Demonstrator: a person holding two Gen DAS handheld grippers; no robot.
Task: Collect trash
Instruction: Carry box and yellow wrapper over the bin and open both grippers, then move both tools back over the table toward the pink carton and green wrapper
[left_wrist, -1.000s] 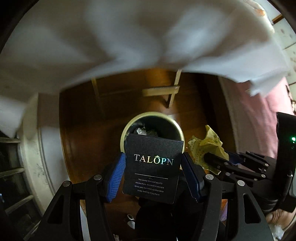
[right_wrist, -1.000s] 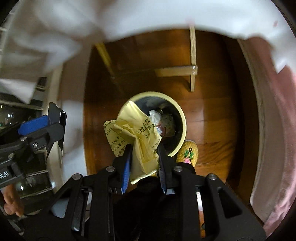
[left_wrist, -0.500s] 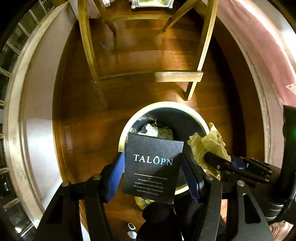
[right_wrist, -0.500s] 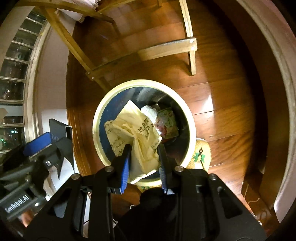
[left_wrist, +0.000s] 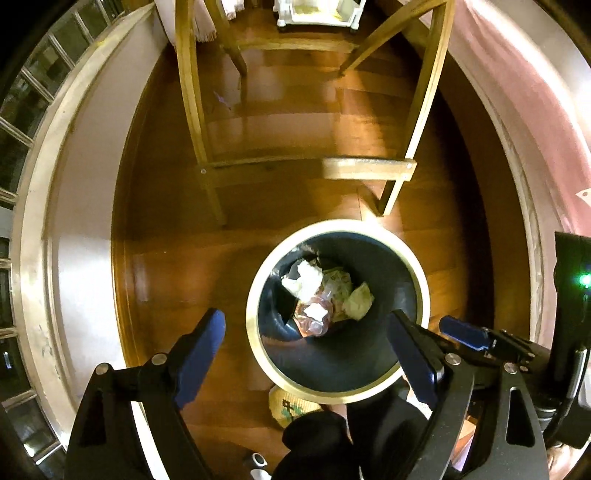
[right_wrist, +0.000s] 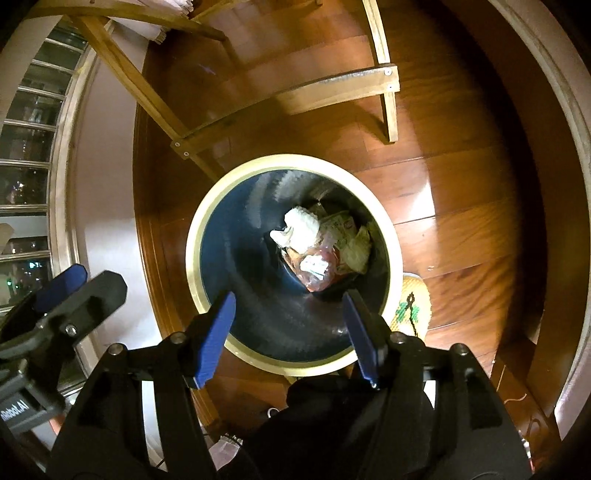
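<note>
Both tongs hang over the bin, pointing down into it. Left gripper jaws are opening, spread wide, nothing between them; right gripper jaws are opening too, also empty. The trash sits at the bottom of the bin: a white crumpled tissue, clear plastic wrapping, some yellowish paper against the far wall. Nothing is hung on the rim that I can see. Risks from here, as I judge them: the two grippers are close, with the right one's finger just beside the left one's in the left wrist view, so lifting out carelessly could knock them together or clip the rim and tip the bin, which stands free on slick wood floor. A slipper touches the bin's near side and a chair leg stands just beyond the far rim, both easy to snag. Dim light makes it hard to confirm everything dropped landed inside.
</note>
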